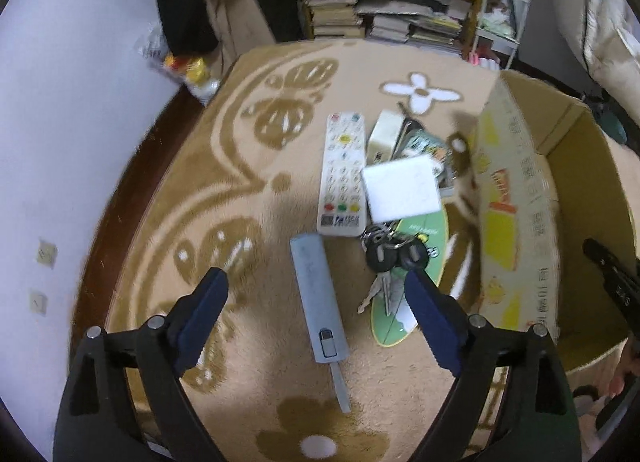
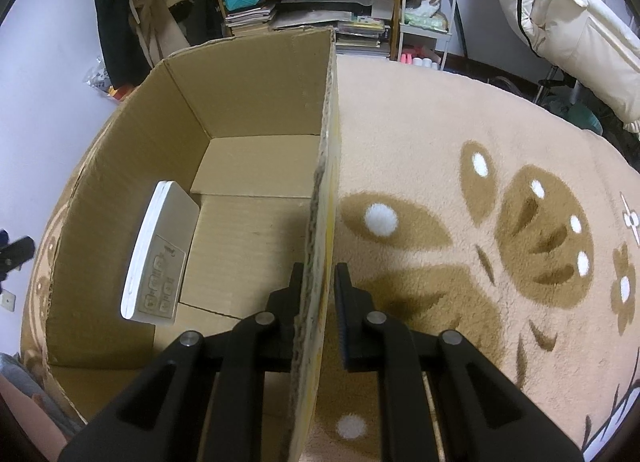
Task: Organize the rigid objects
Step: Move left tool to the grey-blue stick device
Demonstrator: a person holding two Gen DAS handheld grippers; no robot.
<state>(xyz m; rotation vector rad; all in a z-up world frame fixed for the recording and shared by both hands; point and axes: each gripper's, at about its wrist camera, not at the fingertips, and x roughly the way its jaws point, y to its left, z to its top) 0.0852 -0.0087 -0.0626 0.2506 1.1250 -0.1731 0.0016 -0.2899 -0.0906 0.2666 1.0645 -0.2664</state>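
Our left gripper [image 1: 316, 302] hangs with jaws wide apart over the long grey-blue plastic case [image 1: 319, 300] on the beige rug [image 1: 208, 189], beside the white remote control [image 1: 343, 173]. Our right gripper [image 2: 318, 290] is clamped on the brown cardboard box [image 2: 326, 165] wall; a white button panel [image 2: 158, 254] leans inside.

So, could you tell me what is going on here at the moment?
A person is tidying small items off a patterned beige rug into an open cardboard box. The right gripper straddles the box's side wall, jaws nearly closed around it. The left gripper hovers open over a grey-blue bar-shaped gadget, beside a bunch of keys and a white remote control. One white slab-shaped controller already leans inside the box.
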